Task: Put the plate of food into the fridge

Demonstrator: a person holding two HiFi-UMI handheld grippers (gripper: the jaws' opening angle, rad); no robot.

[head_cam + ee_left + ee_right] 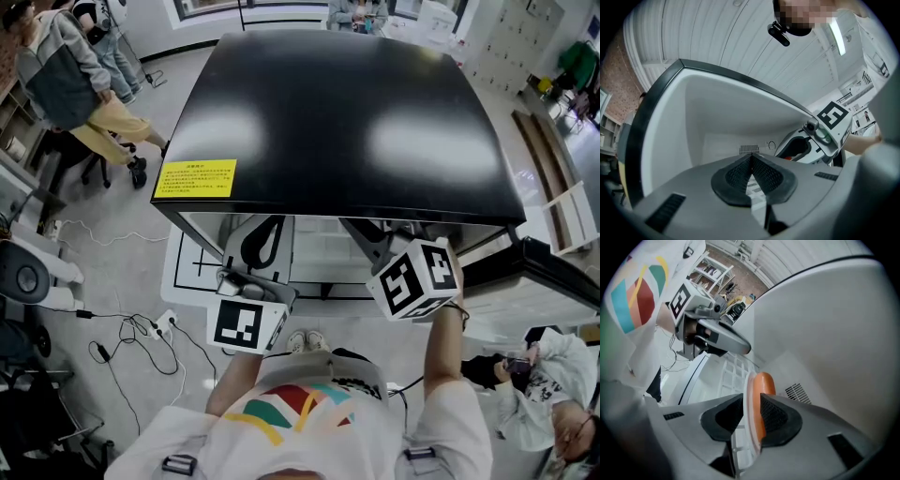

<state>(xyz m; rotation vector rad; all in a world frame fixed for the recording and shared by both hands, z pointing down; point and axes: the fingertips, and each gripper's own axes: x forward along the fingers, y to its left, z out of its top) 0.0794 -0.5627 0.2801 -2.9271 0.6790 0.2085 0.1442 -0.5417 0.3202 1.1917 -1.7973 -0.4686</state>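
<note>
While the left tongs (752, 165) are closed on nothing, the plate (748, 401) with food (764, 383) is inside the fridge (834, 324), edge-on between the right tongs (752, 409), which stand apart around its near rim and so are nearer.

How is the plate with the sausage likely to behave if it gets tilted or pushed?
The plate looks thin, stiff and smooth, so it is probably light but slippery to grip. The sausage on it is rounded, so it would likely roll if the plate tilts.
</note>
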